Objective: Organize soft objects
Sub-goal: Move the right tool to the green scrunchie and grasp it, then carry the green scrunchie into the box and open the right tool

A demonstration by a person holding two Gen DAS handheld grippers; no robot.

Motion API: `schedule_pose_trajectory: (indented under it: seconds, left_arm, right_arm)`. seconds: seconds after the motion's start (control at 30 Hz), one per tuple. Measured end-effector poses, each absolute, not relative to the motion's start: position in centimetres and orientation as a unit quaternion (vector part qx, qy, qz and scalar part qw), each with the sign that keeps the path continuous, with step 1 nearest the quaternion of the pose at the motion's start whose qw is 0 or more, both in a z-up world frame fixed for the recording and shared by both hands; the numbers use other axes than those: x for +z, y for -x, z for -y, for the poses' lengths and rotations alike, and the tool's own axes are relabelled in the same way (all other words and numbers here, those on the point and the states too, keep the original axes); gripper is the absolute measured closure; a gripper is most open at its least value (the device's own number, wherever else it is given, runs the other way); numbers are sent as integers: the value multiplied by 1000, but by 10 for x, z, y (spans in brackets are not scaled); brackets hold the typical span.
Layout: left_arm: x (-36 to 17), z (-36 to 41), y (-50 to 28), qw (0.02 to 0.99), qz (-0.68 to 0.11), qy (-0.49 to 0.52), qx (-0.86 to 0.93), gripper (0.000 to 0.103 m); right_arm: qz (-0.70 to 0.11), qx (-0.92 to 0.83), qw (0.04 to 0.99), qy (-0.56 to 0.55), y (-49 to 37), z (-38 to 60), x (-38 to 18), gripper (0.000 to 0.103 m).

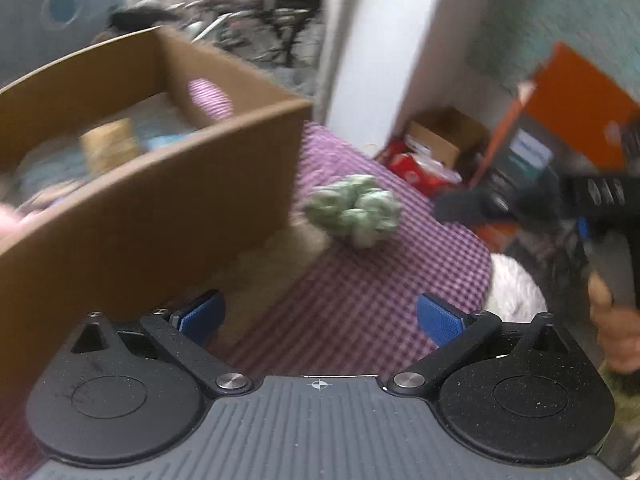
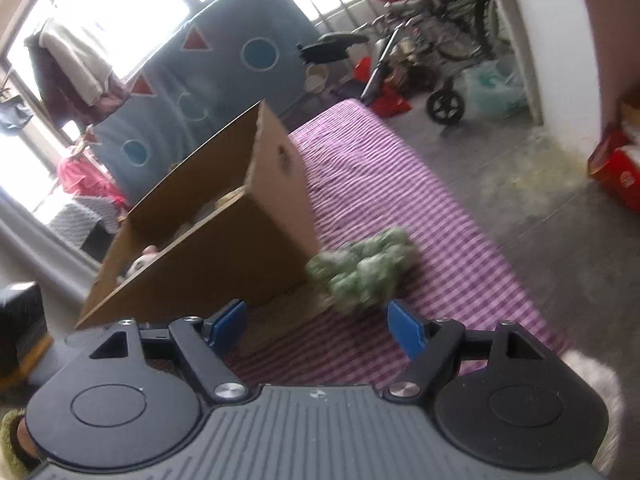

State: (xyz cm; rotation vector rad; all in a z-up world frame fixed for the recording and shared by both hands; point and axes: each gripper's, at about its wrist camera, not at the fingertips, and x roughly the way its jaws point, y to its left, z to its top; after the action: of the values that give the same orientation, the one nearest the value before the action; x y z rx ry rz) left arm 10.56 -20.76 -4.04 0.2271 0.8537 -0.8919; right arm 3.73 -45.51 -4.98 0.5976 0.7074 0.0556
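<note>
- Green plush toy (image 2: 362, 274) lay on the purple checked cloth (image 2: 400, 200), just beside the cardboard box (image 2: 224, 248), not yet stowed.
- Box contents looked like several soft things already stowed, though blur hid what they were.
- Right gripper (image 2: 316, 326) stood wide and empty, near the toy.
- Left gripper (image 1: 320, 320) was likewise wide, holding nothing.
- White fluffy item (image 1: 516, 288) at the cloth's edge probably remained too.

Bright windows (image 2: 120, 8) backlight a blue patterned cushion (image 2: 224, 80), wheelchair (image 2: 460, 40) and grey floor (image 2: 520, 184).
</note>
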Motion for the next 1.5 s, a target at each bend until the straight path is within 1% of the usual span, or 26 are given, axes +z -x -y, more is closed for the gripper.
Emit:
schedule_pose_trajectory:
  seconds: [0.07,0.13,0.17,0.27,0.3,0.33,0.37,0.43,0.5,0.53,0.57,0.6,0.63,0.67,0.77,0.83,0.97,1.1,1.33,1.5]
  left_arm:
    - [-47,225,-100,813,-373,-133,-428,1]
    - [-56,242,-98,818,-343,-156,-434,2]
    - [-60,251,-98,819,-333,-169,-435,5]
    - [-72,275,-97,815,-324,-196,-438,10]
    - [-75,282,-98,813,-324,-198,-442,11]
    - [-80,287,-98,811,-325,-199,-444,15]
    - [-82,291,-98,810,-327,-201,-443,24]
    - [-89,300,-101,809,-332,-211,-436,30]
    - [-90,302,-104,814,-334,-204,-429,33]
    - [-90,302,-105,816,-337,-197,-428,38]
    - [-90,302,-107,817,-339,-191,-426,41]
    - [-89,302,-109,818,-341,-186,-425,43]
    - [-88,301,-109,819,-342,-181,-423,48]
    - [-87,301,-110,820,-344,-177,-422,53]
    - [-85,298,-106,819,-349,-169,-423,54]
    - [-84,297,-102,817,-351,-167,-425,55]
    - [-76,287,-94,811,-361,-141,-438,55]
    - [-54,264,-83,809,-359,-95,-456,55]
    - [7,207,-70,836,-288,-38,-466,54]
    - [52,162,-85,873,-232,-16,-430,52]
  right_arm:
    - [-333,13,899,-284,-43,460,-54,27]
    - [-328,4,900,-287,-53,468,-60,29]
    - [-326,-3,899,-291,-59,474,-64,33]
    - [-331,-12,894,-301,-73,485,-79,40]
    - [-335,-15,892,-303,-79,488,-84,41]
    - [-339,-17,890,-305,-83,490,-89,42]
    - [-340,-16,889,-307,-87,492,-94,43]
    - [-347,-13,885,-309,-95,495,-102,45]
    - [-351,-7,885,-305,-100,495,-108,48]
    - [-355,-4,885,-301,-103,493,-110,53]
    - [-357,-2,886,-296,-104,491,-113,61]
    - [-356,-2,888,-291,-105,490,-113,64]
    - [-356,-2,890,-284,-105,489,-114,70]
    - [-356,-2,891,-283,-105,488,-114,79]
    - [-347,2,893,-287,-98,487,-110,84]
    - [-340,1,896,-285,-89,484,-104,85]
    - [-331,2,900,-285,-69,476,-88,86]
    - [-308,7,911,-273,-45,462,-57,86]
    - [-243,51,942,-225,-24,421,21,86]
    - [-203,123,957,-165,-54,381,73,86]
